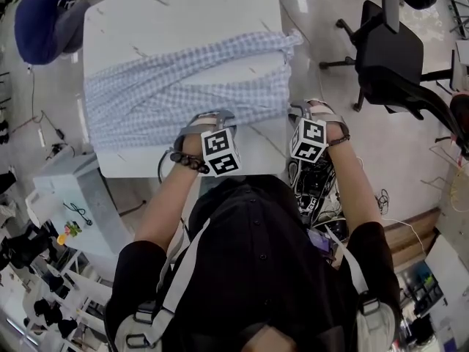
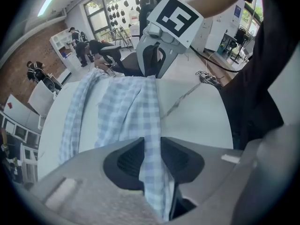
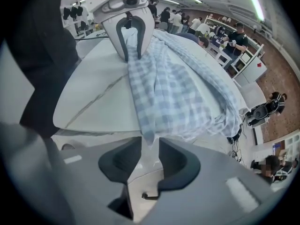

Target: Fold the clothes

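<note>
Looking steeply down on a white table [image 1: 183, 17]: flat, smooth, squared at the corners, streaked with faint grey veins like marble. Spread over most of the table, a garment [image 1: 176, 94] of thin, soft fabric in small pale blue and white checks, rumpled and gathered into long loose folds running side to side across the table, bunched into a small tuft at the table's right edge. Near the table's near edge, the left gripper [image 2: 152, 159], grey moulded plastic with dark ribbed pads, pressed together on a narrow pleat of the checked fabric that passes straight down between the pads. By the table's near right corner, the right gripper [image 3: 146, 159], same grey shell and dark pads, nipping the garment's pointed corner at the very tips, fabric drawn taut from there. Beyond the table's right side, a black chair [image 1: 388, 50] on a star-shaped base.
</note>
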A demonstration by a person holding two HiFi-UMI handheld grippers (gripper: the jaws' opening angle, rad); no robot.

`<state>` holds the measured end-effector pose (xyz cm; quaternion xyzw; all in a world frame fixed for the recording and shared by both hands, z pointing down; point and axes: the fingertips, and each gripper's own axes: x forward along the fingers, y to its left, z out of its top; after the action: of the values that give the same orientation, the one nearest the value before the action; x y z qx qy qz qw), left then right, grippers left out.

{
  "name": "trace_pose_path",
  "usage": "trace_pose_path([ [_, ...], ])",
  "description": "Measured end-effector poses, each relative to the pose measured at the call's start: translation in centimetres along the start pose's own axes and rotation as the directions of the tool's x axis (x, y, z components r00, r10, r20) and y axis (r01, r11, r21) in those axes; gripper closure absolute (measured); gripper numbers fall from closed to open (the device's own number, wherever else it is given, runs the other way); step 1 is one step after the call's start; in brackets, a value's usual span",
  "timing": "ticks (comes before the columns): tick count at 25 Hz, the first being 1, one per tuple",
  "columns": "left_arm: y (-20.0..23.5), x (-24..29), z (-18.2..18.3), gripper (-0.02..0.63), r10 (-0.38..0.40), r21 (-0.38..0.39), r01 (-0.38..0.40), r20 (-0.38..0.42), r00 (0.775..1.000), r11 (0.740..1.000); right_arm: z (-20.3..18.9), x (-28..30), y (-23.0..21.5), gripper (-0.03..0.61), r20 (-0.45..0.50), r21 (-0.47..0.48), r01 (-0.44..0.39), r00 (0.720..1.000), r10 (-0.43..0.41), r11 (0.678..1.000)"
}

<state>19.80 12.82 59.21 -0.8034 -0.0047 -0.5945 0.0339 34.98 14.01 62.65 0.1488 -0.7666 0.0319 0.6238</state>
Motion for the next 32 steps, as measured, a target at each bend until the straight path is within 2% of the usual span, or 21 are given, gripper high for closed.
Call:
trace_pose_path([
  [2,-0.1,0.1,-0.1,0.495,0.002,0.000,-0.002,-0.007,1.000,1.000,0.3,0.3,0.1,0.461,0.008,-0.005,0.000,1.000,0.000,1.000],
  [5,0.0,0.0,-0.3,0.516,0.017,-0.004,-0.017,-0.009,1.000,1.000,0.7,0.3,0.0,0.532,0.018,-0.011,0.017,1.000,-0.017,1.000],
  [8,0.3,0.0,-0.5,0.595,0.040,-0.022,-0.040,-0.004,0.999,0.999,0.6,0.1,0.2,0.561,0.022,-0.002,0.027,0.999,-0.027,1.000],
  [14,-0.6,0.0,-0.5,0.598,0.028,-0.015,-0.028,0.000,1.000,0.999,0.1,-1.0,1.2,0.566,0.011,0.027,0.051,0.999,-0.051,0.998],
  [20,-1.9,-1.3,0.1,0.598,0.027,0.017,-0.028,0.048,0.998,0.999,-1.0,-3.3,2.4,0.567,-0.044,0.089,0.147,0.989,-0.144,0.985],
  [27,-4.9,-1.9,0.4,0.598,-0.028,0.117,0.022,0.053,0.998,0.993,-2.2,-4.7,6.4,0.566,-0.112,0.159,0.163,0.983,-0.146,0.974],
  [32,-6.4,-1.8,0.3,0.591,-0.061,0.149,0.051,0.059,0.996,0.988,-2.7,-4.8,8.3,0.565,-0.125,0.203,0.156,0.983,-0.133,0.967],
])
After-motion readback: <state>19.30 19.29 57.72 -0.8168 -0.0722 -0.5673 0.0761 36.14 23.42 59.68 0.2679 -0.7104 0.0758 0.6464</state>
